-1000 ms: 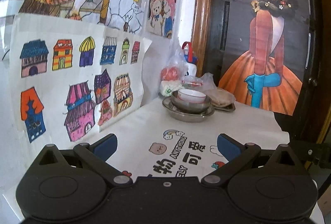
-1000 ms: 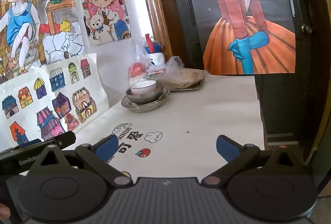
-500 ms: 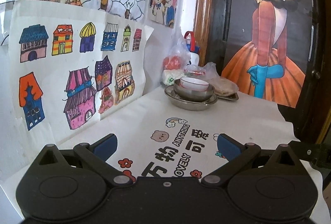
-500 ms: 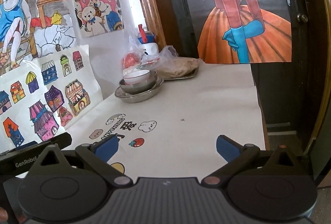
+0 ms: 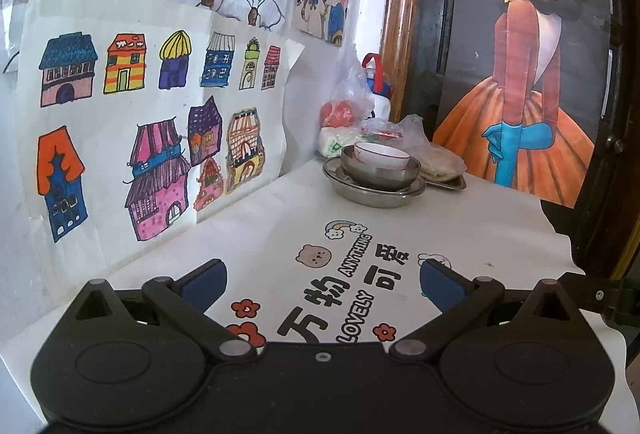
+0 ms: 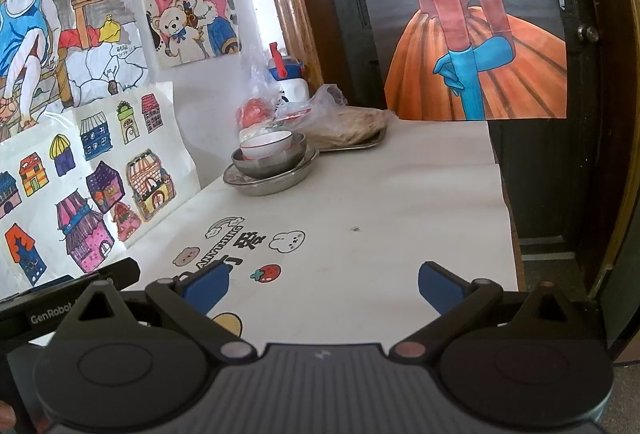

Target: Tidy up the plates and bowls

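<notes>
Left gripper (image 5: 322,284): jaws spread wide, holding nothing, above the printed tablecloth (image 5: 460,234).
Right gripper (image 6: 322,284): jaws likewise wide apart and empty, over the same cloth.
Stack: white ceramic bowl (image 5: 382,155) nested in a steel bowl (image 5: 380,175), which sits on a steel plate (image 5: 372,193), at the table's far end near the wall.
Behind stack: plastic bags (image 5: 436,157) on a metal tray (image 6: 362,142), touching or just beside the plate.

I see a nested stack far back on the table by the wall: a white ceramic bowl (image 5: 382,156) with a red rim sits upright inside a steel bowl (image 5: 380,175). Both rest in a shallow steel plate (image 5: 374,193).
</notes>
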`<state>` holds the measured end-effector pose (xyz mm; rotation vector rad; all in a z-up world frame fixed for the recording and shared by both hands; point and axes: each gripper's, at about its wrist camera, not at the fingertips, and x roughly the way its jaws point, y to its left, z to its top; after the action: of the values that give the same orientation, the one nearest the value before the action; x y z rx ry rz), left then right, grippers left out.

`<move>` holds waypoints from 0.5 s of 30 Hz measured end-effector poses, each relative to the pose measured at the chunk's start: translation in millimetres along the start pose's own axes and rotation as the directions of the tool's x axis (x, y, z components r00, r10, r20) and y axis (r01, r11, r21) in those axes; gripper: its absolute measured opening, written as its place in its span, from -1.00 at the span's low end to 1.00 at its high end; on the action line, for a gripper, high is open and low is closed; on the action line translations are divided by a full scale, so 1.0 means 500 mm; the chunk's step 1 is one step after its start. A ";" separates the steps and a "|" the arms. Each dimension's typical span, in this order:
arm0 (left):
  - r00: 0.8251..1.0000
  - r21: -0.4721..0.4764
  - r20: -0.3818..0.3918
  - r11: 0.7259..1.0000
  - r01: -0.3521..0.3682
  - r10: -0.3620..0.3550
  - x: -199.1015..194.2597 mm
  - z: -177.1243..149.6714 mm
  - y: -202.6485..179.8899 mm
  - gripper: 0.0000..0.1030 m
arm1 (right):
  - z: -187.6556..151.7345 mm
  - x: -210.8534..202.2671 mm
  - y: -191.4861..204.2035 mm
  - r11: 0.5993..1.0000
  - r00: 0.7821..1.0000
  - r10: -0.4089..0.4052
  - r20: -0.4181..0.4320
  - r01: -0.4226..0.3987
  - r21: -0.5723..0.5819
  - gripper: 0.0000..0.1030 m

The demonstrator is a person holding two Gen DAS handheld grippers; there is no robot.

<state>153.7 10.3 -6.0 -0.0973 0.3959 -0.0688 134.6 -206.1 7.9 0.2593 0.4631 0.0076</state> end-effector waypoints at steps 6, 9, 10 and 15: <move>1.000 0.000 0.000 1.000 0.001 -0.001 -0.001 0.000 -0.001 0.98 | 0.000 0.001 0.000 1.000 1.000 0.000 -0.002 0.000 0.001 1.00; 1.000 0.001 0.001 1.000 0.000 0.000 -0.001 0.000 -0.002 0.98 | 0.000 0.001 0.000 1.000 1.000 0.001 -0.002 -0.001 0.001 1.00; 1.000 0.001 0.000 1.000 0.000 0.000 -0.001 0.000 -0.003 0.98 | 0.000 0.001 0.000 1.000 1.000 0.001 -0.002 -0.001 0.001 1.00; 1.000 0.000 0.001 1.000 0.000 0.000 -0.001 0.000 -0.003 0.98 | 0.000 0.001 0.000 1.000 1.000 0.001 -0.003 -0.001 0.001 1.00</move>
<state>153.1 9.0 -5.6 -0.0970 0.3953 -0.0686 135.1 -206.0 7.5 0.2604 0.4658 0.0084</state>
